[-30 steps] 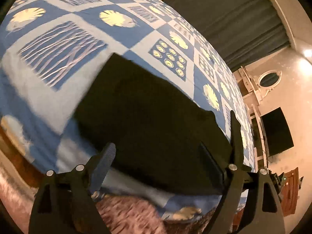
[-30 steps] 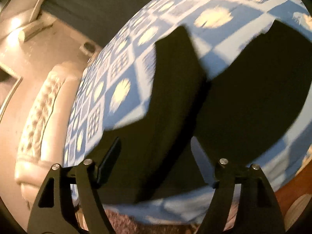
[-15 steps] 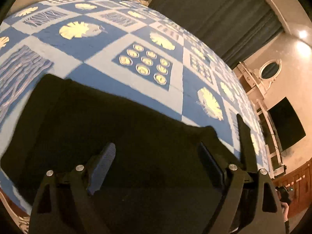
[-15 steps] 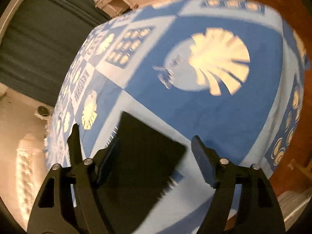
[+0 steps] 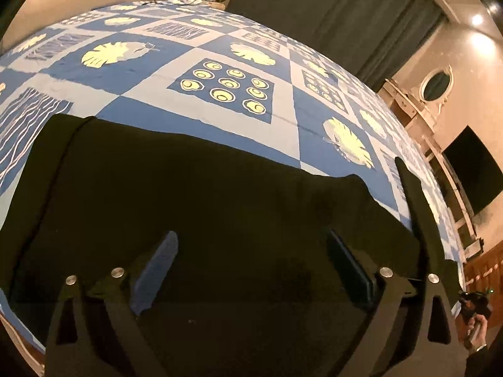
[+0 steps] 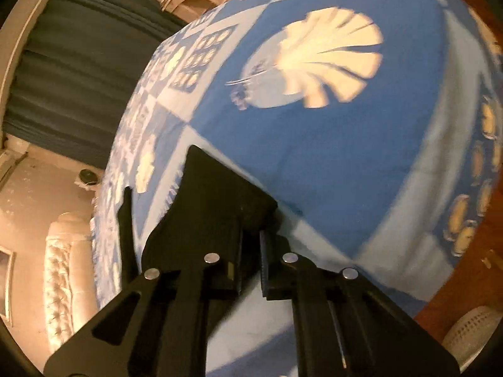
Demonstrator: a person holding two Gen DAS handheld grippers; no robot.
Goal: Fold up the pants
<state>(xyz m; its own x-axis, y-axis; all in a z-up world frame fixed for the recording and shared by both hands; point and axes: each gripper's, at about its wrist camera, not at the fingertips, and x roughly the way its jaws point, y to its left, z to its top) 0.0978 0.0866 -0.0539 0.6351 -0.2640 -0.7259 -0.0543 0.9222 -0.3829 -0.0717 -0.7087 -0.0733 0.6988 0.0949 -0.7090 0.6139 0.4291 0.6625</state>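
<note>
Lying flat on a bed (image 5: 292, 122) covered with a blue and pale checkered bedspread (image 6: 345, 157): black pants (image 5: 195, 194), spreading as a broad dark slab with the long axis running side to side across the left wrist view, the far edge straight, a stitched seam curving down near the left end. Looking plain, matte and unpatterned, almost featureless in the dim warm light. Tapering toward the right end into a rumpled corner.

Hovering low over the cloth near its nearer edge: left hand-held gripper (image 5: 251, 270), jaws spread wide, nothing between them.

Pinching a squared corner of the pants (image 6: 220, 201) in the right wrist view: right hand-held gripper (image 6: 250, 264), jaws drawn narrow with only a thin slot between the ribbed pads, the corner jutting forward and upward beyond the fingertips over a shell motif printed on the bedspread.

Showing in the background: dark curtains (image 5: 330, 15), an oval mirror (image 5: 437, 84), a wall television (image 5: 474, 169), a tufted cream headboard (image 6: 59, 270).
</note>
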